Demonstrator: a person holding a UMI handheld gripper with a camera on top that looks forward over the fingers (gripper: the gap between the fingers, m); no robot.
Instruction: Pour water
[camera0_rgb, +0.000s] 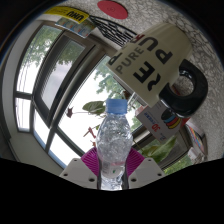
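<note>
A clear plastic water bottle (113, 140) with a light blue cap stands upright between my gripper's (112, 160) two fingers. Both magenta pads (91, 160) press against its sides, so the gripper is shut on it. The bottle is held up in the air, tilted views of the room behind it. Its lower part is hidden below the fingers.
Large windows (45, 80) with trees outside fill the left. A white sign reading "PURE" (152, 55) hangs above right, next to a dark round object (185, 85). A red disc (113, 8) and a yellow label (70, 14) show at the far side.
</note>
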